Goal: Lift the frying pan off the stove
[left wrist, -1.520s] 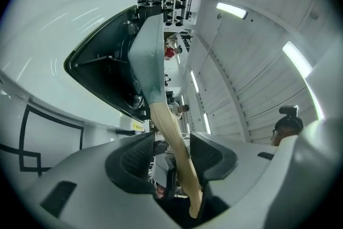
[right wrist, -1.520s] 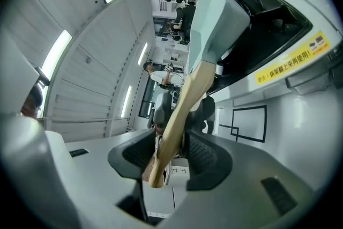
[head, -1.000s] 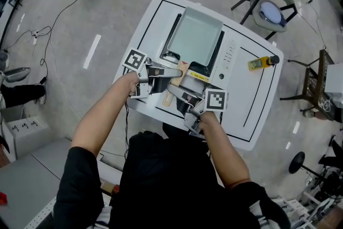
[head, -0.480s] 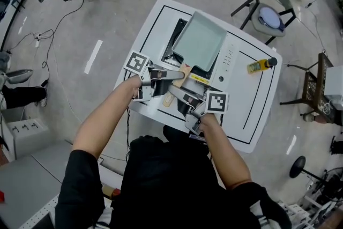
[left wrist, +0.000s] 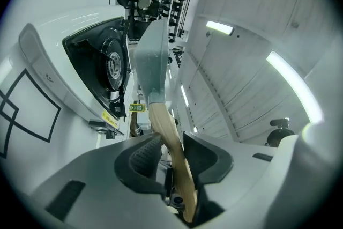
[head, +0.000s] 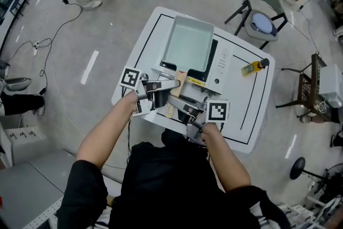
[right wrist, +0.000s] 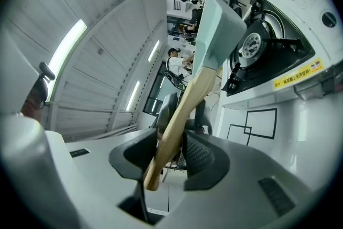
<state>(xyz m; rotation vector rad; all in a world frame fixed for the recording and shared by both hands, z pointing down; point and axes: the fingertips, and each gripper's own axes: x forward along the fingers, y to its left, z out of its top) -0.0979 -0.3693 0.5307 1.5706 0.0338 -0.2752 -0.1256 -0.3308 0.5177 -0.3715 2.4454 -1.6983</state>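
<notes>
A square, pale green frying pan (head: 187,44) with a wooden handle (head: 172,95) hangs over the white portable stove (head: 221,66) on the table. My left gripper (head: 176,83) is shut on the handle from the left, and my right gripper (head: 173,100) is shut on it nearer the handle's end. In the left gripper view the handle (left wrist: 172,139) runs between the pads of the left gripper (left wrist: 169,152) up to the pan (left wrist: 149,56), which is clear of the black burner (left wrist: 110,66). The right gripper view shows the right gripper (right wrist: 172,148), the pan (right wrist: 217,29) and the burner (right wrist: 256,43) likewise.
The stove stands on a white table (head: 252,110) marked with black lines. A yellow bottle (head: 252,67) lies to the right of the stove. Office chairs (head: 263,14) stand beyond the table, and cables run over the floor at left.
With both grippers still shut on the handle, the pan has come up and shifted a little to the left over the stove.
</notes>
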